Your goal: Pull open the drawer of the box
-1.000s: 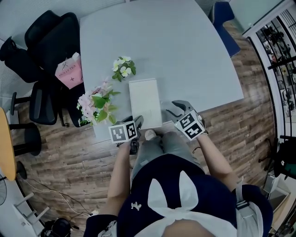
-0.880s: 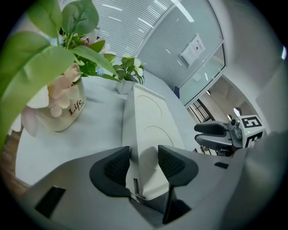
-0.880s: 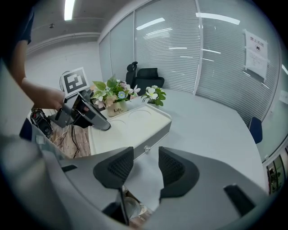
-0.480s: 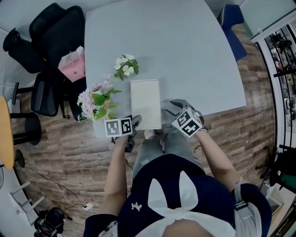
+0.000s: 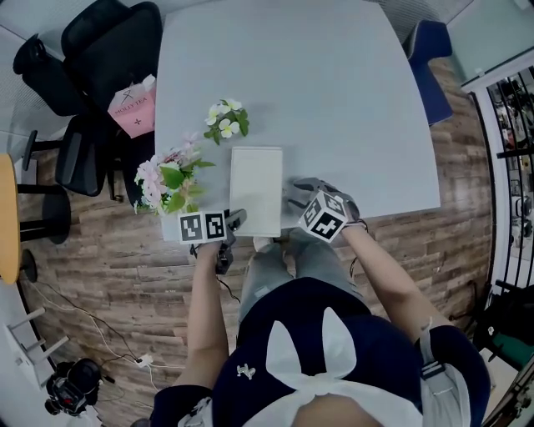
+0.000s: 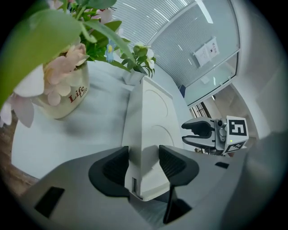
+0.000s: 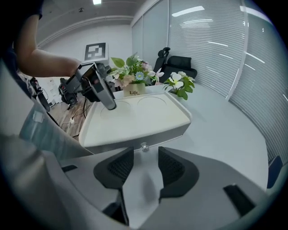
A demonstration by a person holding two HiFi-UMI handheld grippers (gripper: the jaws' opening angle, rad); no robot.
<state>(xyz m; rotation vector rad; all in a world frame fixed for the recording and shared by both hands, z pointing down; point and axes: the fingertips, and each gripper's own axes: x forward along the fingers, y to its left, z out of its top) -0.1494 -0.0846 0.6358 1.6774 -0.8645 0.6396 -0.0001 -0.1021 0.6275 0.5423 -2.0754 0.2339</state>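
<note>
Both at the desk (image 5: pixel 334 100) edge: the left hand-held gripper (image 5: pixel 236 218) clasped the box (image 5: pixel 256 188) corner to brace it, jaws just easing wider; the right hand-held gripper (image 7: pixel 146 155), open and empty, faced the drawer knob (image 7: pixel 144 146).

Bright, even light from ceiling strips (image 7: pixel 189 10), mirrored as streaks on the blinds (image 7: pixel 211 49) at the right, washes the grey table (image 5: pixel 334 100), so the box (image 5: pixel 255 190) casts only a faint, soft shadow at its near edge. All three views bow like a fisheye, and both gripper views sink into a dark round vignette at the corners. In the left gripper view the near leaf (image 6: pixel 40 31) is a green blur and the pink flowers (image 6: pixel 63 67) are soft.
</note>
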